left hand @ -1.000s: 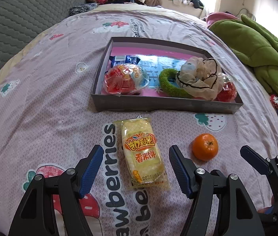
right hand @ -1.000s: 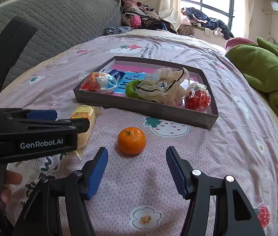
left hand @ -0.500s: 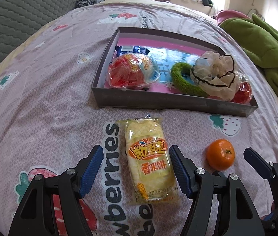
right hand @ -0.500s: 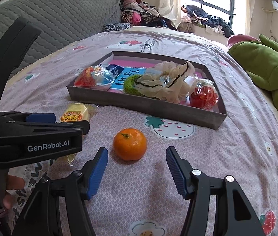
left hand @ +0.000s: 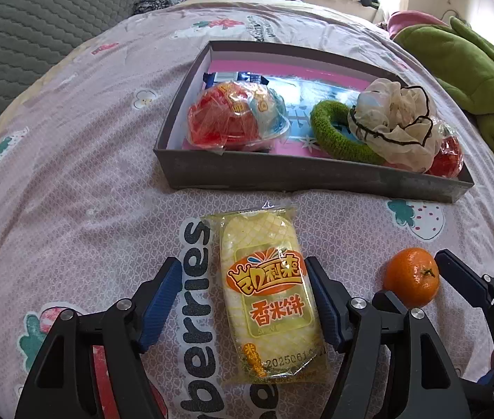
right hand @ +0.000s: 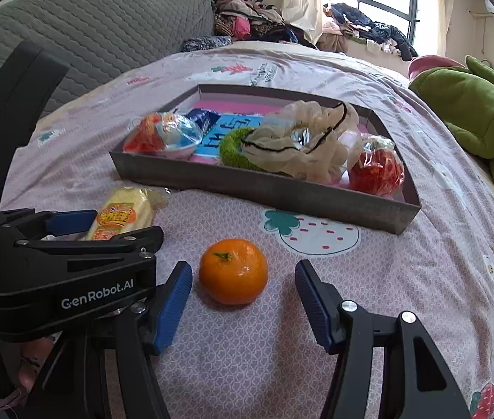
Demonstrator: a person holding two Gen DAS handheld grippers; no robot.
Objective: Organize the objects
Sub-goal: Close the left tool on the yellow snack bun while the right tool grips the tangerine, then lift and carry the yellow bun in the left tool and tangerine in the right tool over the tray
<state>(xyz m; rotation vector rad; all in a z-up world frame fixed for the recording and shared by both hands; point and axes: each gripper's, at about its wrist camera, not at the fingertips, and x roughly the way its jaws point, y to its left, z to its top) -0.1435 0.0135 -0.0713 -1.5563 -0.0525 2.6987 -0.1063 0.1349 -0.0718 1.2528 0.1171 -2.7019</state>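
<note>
Both grippers dropped nearer: our spread left gripper (left hand: 243,300) straddles the yellow plastic-wrapped rice-cracker packet (left hand: 269,296), long axis along its fingers at lower centre, while our open right gripper (right hand: 243,296) brackets the round orange tangerine (right hand: 233,271).

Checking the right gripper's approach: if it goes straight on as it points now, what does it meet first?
Most likely the orange: it lies on the bedspread just ahead, between the right gripper's open jaws, untouched.

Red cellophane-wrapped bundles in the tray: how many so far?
2. One red bundle lies at the left end of the grey tray; a smaller red bundle sits at the right end, beside the cream mesh puff. More could be hidden under the puff.
</note>
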